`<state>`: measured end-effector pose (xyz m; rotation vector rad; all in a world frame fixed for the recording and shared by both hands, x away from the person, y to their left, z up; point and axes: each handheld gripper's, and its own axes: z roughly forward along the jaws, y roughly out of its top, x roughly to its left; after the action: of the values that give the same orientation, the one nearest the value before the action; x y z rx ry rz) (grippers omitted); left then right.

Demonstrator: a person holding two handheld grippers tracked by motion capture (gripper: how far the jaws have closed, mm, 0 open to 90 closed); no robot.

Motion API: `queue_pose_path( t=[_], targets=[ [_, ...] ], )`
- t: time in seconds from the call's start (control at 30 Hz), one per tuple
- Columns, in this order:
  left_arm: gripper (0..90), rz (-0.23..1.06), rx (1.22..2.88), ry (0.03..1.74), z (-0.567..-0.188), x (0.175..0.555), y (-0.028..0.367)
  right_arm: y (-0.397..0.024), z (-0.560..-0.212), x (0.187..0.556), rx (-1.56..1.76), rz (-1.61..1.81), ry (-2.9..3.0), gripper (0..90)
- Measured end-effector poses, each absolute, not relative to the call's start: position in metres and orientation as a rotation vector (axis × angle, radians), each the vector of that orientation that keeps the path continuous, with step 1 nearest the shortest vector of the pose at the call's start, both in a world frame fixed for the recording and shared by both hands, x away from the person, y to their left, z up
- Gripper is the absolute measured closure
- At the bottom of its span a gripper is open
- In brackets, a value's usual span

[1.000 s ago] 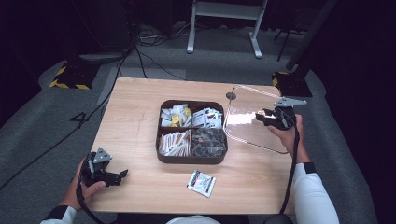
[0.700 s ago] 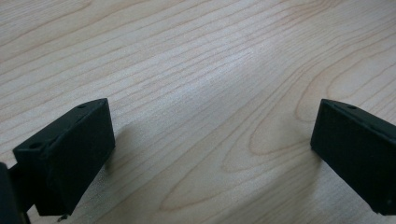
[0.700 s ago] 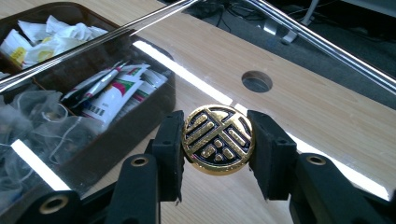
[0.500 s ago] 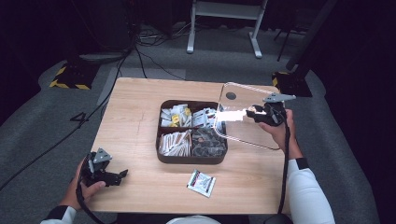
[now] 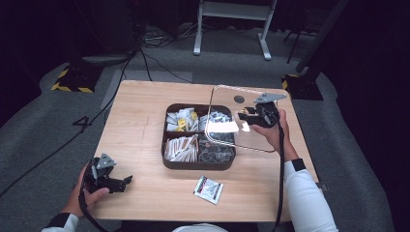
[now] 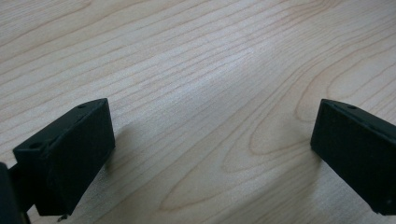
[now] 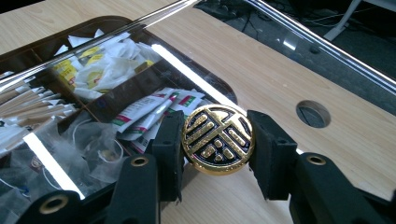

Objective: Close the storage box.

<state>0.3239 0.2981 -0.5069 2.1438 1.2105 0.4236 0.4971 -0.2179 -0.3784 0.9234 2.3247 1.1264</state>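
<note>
R claw (image 7: 218, 140) grips gold knob (image 7: 218, 139) of clear lid (image 5: 227, 126), held tilted over box's (image 5: 199, 163) right side; sachets, sticks inside. L claw (image 6: 210, 154) wide on bare desk (image 5: 145, 121).

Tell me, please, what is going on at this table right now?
A person works with a gripper in each hand. The right gripper is clamped on the gold knob of a clear lid and holds it tilted above the right side of the dark compartment tray of sachets. The left gripper rests open on the wooden table. One packet lies loose in front of the tray.
</note>
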Motion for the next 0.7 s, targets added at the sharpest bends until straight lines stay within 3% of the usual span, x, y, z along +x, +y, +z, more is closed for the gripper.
queue_pose_path(
  t=[0.7],
  targets=[
    [0.0,0.426,2.146,1.209,-0.507,0.324,0.298,-0.175,-0.383,0.499,0.875,1.147,2.375,58.9]
  ],
)
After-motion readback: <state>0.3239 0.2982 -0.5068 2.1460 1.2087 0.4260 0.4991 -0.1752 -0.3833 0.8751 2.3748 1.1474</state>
